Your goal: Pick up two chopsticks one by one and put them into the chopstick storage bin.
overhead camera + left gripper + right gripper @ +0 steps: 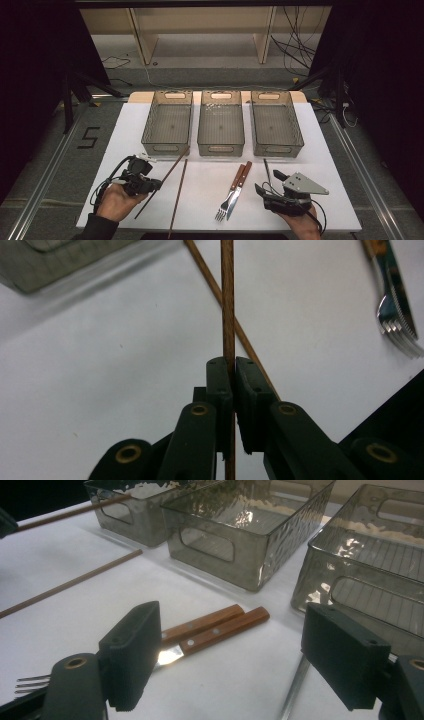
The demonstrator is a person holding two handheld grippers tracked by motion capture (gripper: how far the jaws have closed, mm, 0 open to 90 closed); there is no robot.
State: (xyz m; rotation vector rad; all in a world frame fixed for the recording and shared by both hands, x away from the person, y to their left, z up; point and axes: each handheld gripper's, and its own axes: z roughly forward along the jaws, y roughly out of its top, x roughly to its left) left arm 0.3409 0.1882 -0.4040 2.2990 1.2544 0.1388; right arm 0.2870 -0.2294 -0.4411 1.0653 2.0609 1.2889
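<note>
**Left has a chopstick, sort into bins underway**

Left hand-held gripper [150, 184] is clamped on one chopstick [165, 179]; in the left gripper view the jaws pinch the stick [228, 315] between them. The stick angles up toward the left bin [167, 121], its far tip right by that bin's near corner. The 2nd chopstick [178, 192] lies flat on the surface [330, 165], just right of the held one.

Right hand-held gripper [272, 186] is wide open w/ nothing between the jaws, resting near the fork [226, 201] and knife [239, 187], which lie side by side. A thin dark stick [267, 171] lies just beside it. Mid bin [220, 122] and right bin [276, 122] look empty.

Step, as I read it: pick done, carry to bin is next. Next move probably needs a lift to clear the bin wall, align the stick lengthwise w/ the bin, then release. The stick is long, so the tip could catch the rim.
</note>
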